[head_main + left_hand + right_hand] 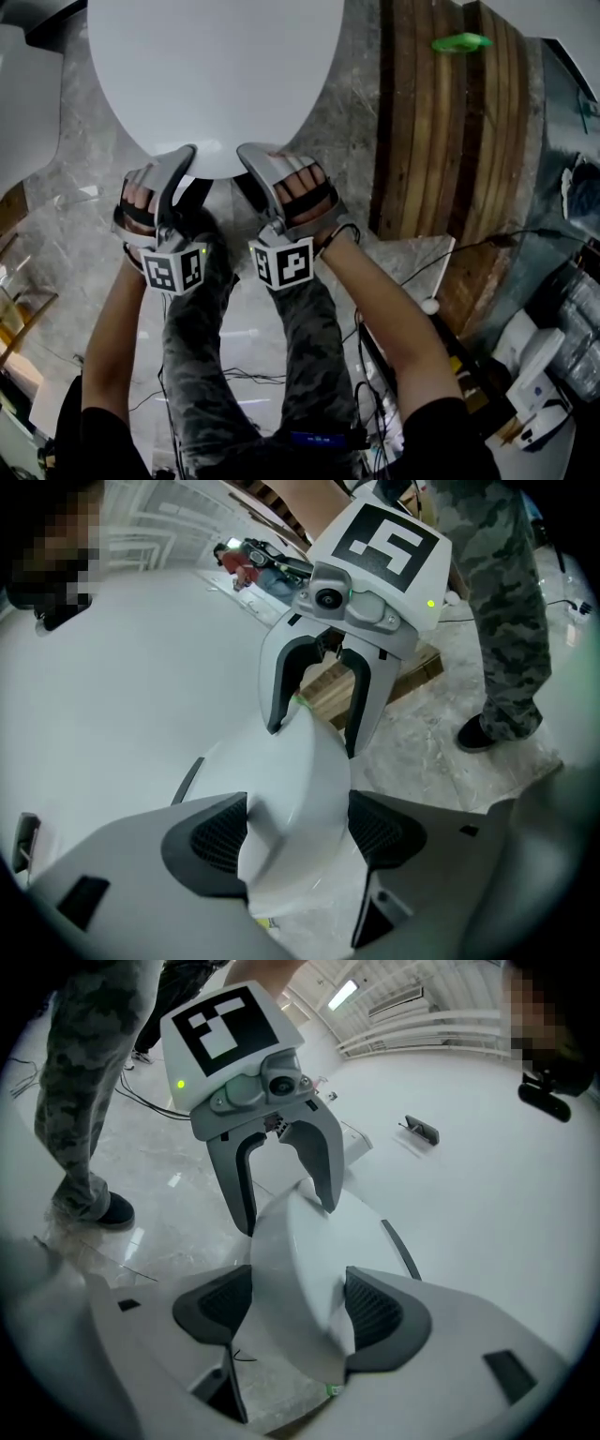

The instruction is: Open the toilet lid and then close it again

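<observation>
The white toilet lid [211, 66] lies down flat, filling the top of the head view. Both grippers sit side by side at its front rim. My left gripper [187, 167] stands open with the rim [295, 789] between its pads [220, 841]; whether they touch it is unclear. My right gripper [248, 164] is open too, straddling the same rim [300, 1279] close by. Each gripper view shows the other gripper over the rim: the right gripper [312, 738] and the left gripper [287, 1218]. The bowl under the lid is hidden.
A wooden slatted platform [441, 122] with a green object [459, 42] on it lies right of the toilet. Cables [244, 375] trail over the marble floor by my camouflage-trousered legs [202, 375]. White devices [539, 366] crowd the lower right, and a white fixture [23, 103] stands left.
</observation>
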A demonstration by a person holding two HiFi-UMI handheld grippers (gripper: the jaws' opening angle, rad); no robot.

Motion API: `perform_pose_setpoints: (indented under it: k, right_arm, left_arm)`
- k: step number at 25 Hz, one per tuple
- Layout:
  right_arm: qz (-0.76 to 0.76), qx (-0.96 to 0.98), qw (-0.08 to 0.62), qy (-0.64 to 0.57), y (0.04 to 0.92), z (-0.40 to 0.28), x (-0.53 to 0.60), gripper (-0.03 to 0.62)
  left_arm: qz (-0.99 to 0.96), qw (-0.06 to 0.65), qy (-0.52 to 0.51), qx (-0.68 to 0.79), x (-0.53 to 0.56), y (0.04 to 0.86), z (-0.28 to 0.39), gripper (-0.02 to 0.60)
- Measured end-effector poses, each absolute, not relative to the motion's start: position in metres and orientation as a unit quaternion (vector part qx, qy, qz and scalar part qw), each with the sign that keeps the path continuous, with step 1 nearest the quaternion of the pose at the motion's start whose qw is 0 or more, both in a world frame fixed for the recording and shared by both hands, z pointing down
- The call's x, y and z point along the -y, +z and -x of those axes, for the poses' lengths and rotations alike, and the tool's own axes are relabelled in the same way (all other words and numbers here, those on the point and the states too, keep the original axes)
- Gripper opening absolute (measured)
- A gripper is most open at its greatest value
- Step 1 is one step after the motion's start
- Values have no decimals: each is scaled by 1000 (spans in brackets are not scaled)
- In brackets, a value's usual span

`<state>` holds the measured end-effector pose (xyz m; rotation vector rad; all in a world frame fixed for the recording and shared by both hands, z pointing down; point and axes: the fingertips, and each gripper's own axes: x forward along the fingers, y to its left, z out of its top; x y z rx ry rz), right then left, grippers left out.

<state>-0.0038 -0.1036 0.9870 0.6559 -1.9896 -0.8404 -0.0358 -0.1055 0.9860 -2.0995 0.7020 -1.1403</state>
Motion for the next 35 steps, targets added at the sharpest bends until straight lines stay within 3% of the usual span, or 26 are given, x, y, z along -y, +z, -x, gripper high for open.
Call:
perform_pose_setpoints:
  k: [11, 16, 30, 35]
  right_arm:
    - [-194, 839, 425, -280, 890, 0, 104, 307]
    - [-136, 857, 432, -246, 822, 5, 109, 307]
    - [-82, 890, 420, -156, 630, 20, 190, 304]
    - [-87, 899, 414, -114, 579, 22, 225, 271]
  left_arm:
    - [822, 316, -428, -201, 101, 888, 25, 330]
    - [841, 278, -436, -160, 104, 822, 25, 295]
    - [880, 185, -405, -165, 184, 627, 42, 276]
    - [903, 126, -373, -171, 222, 575, 45, 264]
